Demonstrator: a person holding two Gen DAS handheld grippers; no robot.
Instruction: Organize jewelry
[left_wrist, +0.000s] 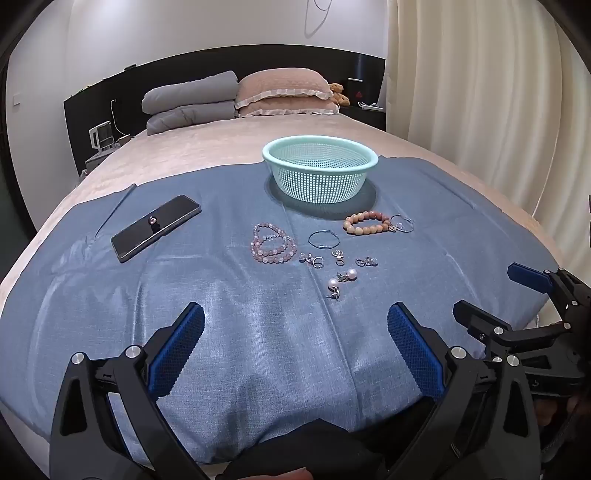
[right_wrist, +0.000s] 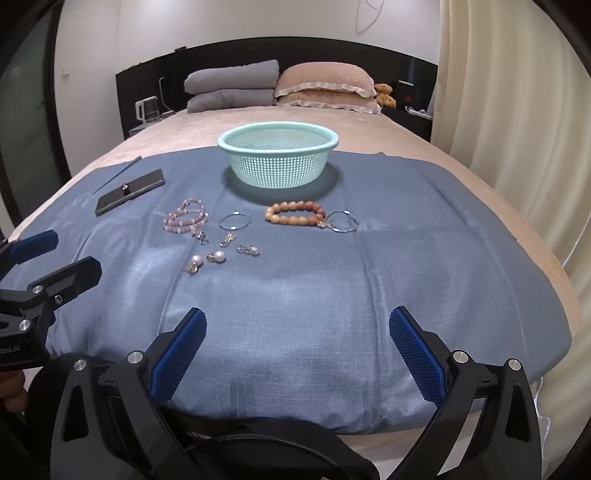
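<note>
A mint mesh basket (left_wrist: 320, 173) (right_wrist: 277, 158) stands on the blue cloth (left_wrist: 258, 332) (right_wrist: 406, 266) on the bed. In front of it lie a pink bead bracelet (left_wrist: 274, 243) (right_wrist: 185, 220), an orange bead bracelet (left_wrist: 366, 223) (right_wrist: 295, 214), two thin hoops (left_wrist: 323, 239) (right_wrist: 342, 220), pearl earrings (left_wrist: 342, 279) (right_wrist: 207, 259) and small silver pieces (left_wrist: 338, 257) (right_wrist: 248, 250). My left gripper (left_wrist: 295, 345) is open and empty, near the front edge. My right gripper (right_wrist: 297, 347) is open and empty, beside it on the right.
A black phone (left_wrist: 156, 228) (right_wrist: 130, 191) with a small ring (left_wrist: 153, 220) on it lies at the cloth's left. Pillows (left_wrist: 284, 92) and a folded grey quilt (left_wrist: 192, 103) sit at the headboard. Curtains (left_wrist: 480, 92) hang on the right.
</note>
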